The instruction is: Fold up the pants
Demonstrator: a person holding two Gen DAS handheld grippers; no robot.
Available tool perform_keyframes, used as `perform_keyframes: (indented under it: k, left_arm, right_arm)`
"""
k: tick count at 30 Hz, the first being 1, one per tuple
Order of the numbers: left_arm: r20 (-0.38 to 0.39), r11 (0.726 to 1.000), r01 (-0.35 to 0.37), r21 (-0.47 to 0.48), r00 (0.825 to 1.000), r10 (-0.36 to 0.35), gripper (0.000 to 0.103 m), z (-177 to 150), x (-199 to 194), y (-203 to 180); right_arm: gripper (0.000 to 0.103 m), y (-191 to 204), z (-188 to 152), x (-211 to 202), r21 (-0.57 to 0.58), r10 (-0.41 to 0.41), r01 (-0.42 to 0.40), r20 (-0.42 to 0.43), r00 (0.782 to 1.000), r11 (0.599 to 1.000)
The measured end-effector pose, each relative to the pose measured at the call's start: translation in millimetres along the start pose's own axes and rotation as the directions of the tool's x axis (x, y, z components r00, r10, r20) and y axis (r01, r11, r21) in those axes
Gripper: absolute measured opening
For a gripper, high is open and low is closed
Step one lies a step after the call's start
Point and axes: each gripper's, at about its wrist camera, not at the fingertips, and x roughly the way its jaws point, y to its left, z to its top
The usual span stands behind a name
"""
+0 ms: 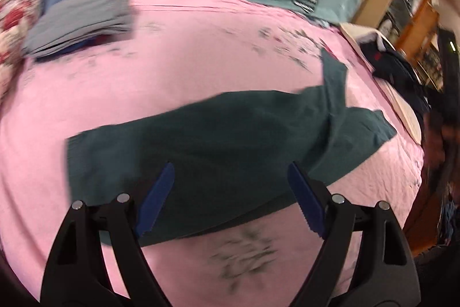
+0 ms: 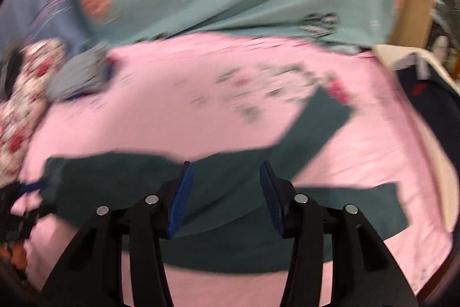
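Pants [image 1: 230, 134], dark green, lie flat on the pink bedsheet [image 1: 172, 62] below the left tool [image 1: 231, 174], its jaws spread and empty. In the right wrist view, the right tool [image 2: 225, 171] hangs above them, jaws parted, gripping nothing.

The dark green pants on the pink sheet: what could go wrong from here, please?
1. The pants lie with two legs splayed apart at the far end; folding now could give an uneven fold.
2. Both the left gripper and the right gripper are open and hold nothing, and both views are blurred, so a hasty grab may also catch the pink sheet.
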Motion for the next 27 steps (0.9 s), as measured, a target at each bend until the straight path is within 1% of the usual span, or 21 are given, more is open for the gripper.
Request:
perform_keyframes:
  k: [1, 2, 4, 5, 7, 8, 10, 12, 14, 16, 18, 19, 20, 21, 22, 23, 25, 27]
  left_arm:
    - [-0.017, 1.0, 0.006, 0.016, 1.0, -0.006, 0.083, 3, 12, -16]
    - [-0.041, 1.0, -0.001, 0.026, 0.999, 0.002, 0.083, 6, 24, -29]
    - [-0.071, 1.0, -0.012, 0.026, 0.997, 0.014, 0.083, 11, 44, -47]
    - [-0.082, 1.0, -0.016, 0.02, 0.997, 0.017, 0.083, 13, 51, -55]
    - [-0.108, 1.0, -0.024, -0.007, 0.994, 0.023, 0.083, 16, 63, -67]
    - [-0.123, 0.999, -0.036, -0.024, 0.992, 0.033, 0.083, 18, 69, -72]
    - [-0.134, 0.997, -0.069, -0.048, 0.989, 0.062, 0.083, 20, 76, -79]
    - [-0.142, 0.991, -0.108, -0.076, 0.985, 0.097, 0.083, 20, 79, -85]
    - [-0.155, 0.983, -0.144, -0.116, 0.98, 0.125, 0.083, 19, 80, -87]
    - [-0.172, 0.974, -0.174, -0.146, 0.974, 0.148, 0.083, 17, 80, -88]
    - [-0.186, 0.968, -0.197, -0.158, 0.968, 0.166, 0.083, 16, 81, -90]
    - [-0.193, 0.965, -0.209, -0.162, 0.965, 0.176, 0.083, 15, 82, -92]
    - [-0.197, 0.963, -0.215, -0.164, 0.963, 0.182, 0.083, 16, 83, -93]
    - [-0.201, 0.961, -0.221, -0.167, 0.962, 0.186, 0.083, 16, 83, -93]
    - [-0.205, 0.959, -0.226, -0.17, 0.96, 0.19, 0.083, 18, 84, -94]
    - [-0.205, 0.958, -0.228, -0.173, 0.96, 0.192, 0.083, 19, 85, -94]
    - [-0.208, 0.959, -0.227, -0.167, 0.959, 0.191, 0.083, 23, 87, -97]
    - [-0.205, 0.962, -0.225, -0.153, 0.96, 0.191, 0.083, 29, 89, -99]
  right_arm:
    - [0.049, -22, 11, 7, 0.027, -0.031, 0.03, 0.021, 0.999, 0.999]
    - [0.049, -42, 20, 16, 0.057, -0.037, 0.035, 0.032, 0.999, 0.998]
    - [0.049, -79, 40, 50, 0.108, -0.004, 0.003, 0.013, 1.0, 0.994]
    - [0.049, -94, 49, 74, 0.116, 0.011, -0.011, -0.004, 1.0, 0.993]
    - [0.049, -103, 61, 111, 0.114, 0.024, -0.02, -0.028, 0.999, 0.993]
    - [0.049, -114, 68, 129, 0.117, 0.028, -0.023, -0.042, 0.999, 0.993]
    - [0.049, -128, 78, 166, 0.122, 0.044, -0.037, -0.062, 0.997, 0.992]
    - [0.047, -129, 87, 196, 0.107, 0.053, -0.044, -0.079, 0.995, 0.993]
    - [0.046, -134, 92, 219, 0.12, 0.047, -0.036, -0.092, 0.995, 0.992]
    - [0.044, -141, 92, 237, 0.166, 0.038, -0.018, -0.123, 0.992, 0.986]
    - [0.038, -147, 88, 250, 0.202, 0.055, -0.024, -0.153, 0.987, 0.979]
    - [0.033, -147, 87, 250, 0.192, 0.05, -0.022, -0.14, 0.989, 0.981]
    - [0.025, -146, 87, 249, 0.173, 0.042, -0.018, -0.137, 0.99, 0.985]
    - [0.018, -147, 88, 247, 0.164, 0.067, -0.044, -0.137, 0.988, 0.985]
    - [0.007, -149, 89, 245, 0.168, 0.073, -0.048, -0.143, 0.987, 0.985]
    - [0.002, -151, 90, 243, 0.177, 0.082, -0.055, -0.148, 0.986, 0.983]
    - [0.002, -161, 94, 231, 0.217, 0.125, -0.096, -0.125, 0.984, 0.971]
    - [0.002, -173, 96, 208, 0.257, 0.166, -0.141, -0.077, 0.983, 0.956]
